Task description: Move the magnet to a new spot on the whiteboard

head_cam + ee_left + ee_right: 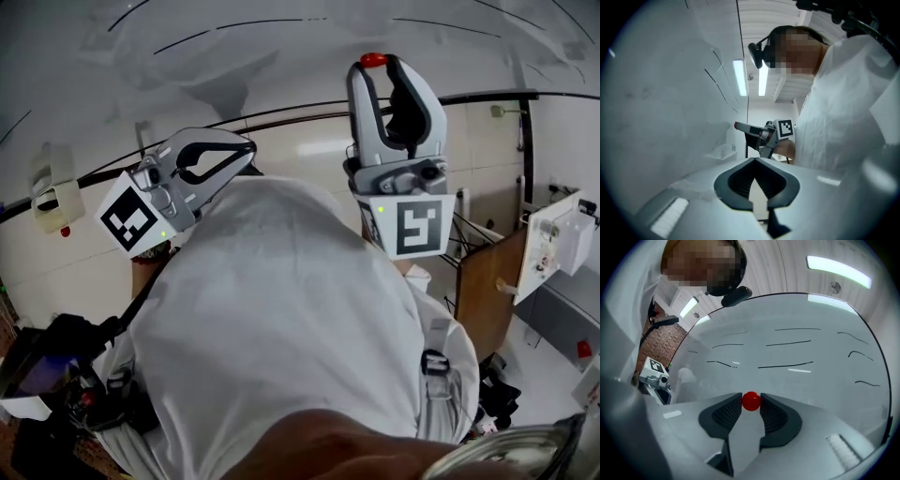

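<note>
We've got the whiteboard [281, 56] filling the top of the head view, with thin black lines on it. Our left claw [754, 160], center-left of that view, is closed on nothing. The right claw [383, 67], upper middle, is pinching the little red magnet [751, 400] right by the board.

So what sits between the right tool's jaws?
The red magnet, pinched at the tips of the right tool; the right gripper view shows it.
</note>
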`<action>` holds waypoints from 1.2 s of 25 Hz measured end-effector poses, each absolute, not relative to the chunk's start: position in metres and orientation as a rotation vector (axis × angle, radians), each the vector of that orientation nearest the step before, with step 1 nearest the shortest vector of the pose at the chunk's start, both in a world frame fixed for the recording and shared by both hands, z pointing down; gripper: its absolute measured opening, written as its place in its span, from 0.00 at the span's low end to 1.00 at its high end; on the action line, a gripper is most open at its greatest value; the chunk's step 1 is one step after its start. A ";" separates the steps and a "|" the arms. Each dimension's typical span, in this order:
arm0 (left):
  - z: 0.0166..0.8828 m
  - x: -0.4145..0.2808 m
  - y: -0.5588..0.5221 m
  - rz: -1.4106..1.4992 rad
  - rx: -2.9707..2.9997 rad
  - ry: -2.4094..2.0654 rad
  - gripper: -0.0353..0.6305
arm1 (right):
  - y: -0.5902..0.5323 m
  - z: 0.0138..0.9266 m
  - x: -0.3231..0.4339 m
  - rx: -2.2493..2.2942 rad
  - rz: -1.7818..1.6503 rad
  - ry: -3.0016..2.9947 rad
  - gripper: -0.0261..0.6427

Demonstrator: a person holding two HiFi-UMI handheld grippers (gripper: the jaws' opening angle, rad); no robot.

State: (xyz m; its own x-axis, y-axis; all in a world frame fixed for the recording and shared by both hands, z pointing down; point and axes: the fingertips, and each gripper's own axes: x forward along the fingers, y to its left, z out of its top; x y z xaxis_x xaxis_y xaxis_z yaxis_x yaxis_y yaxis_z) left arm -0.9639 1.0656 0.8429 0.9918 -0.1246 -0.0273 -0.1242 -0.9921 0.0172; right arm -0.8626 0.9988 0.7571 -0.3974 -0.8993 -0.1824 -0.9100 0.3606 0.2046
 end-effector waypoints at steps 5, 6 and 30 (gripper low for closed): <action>0.850 -0.952 1.057 0.014 3.150 -0.066 0.06 | 0.989 0.755 -0.852 -1.809 0.489 2.501 0.22; 0.851 -0.951 1.055 0.016 3.146 -0.046 0.06 | 0.987 0.755 -0.851 -1.822 0.485 2.495 0.22; 0.874 -0.932 1.088 0.102 3.019 -0.536 0.06 | 1.049 0.807 -0.770 -1.724 0.122 2.605 0.25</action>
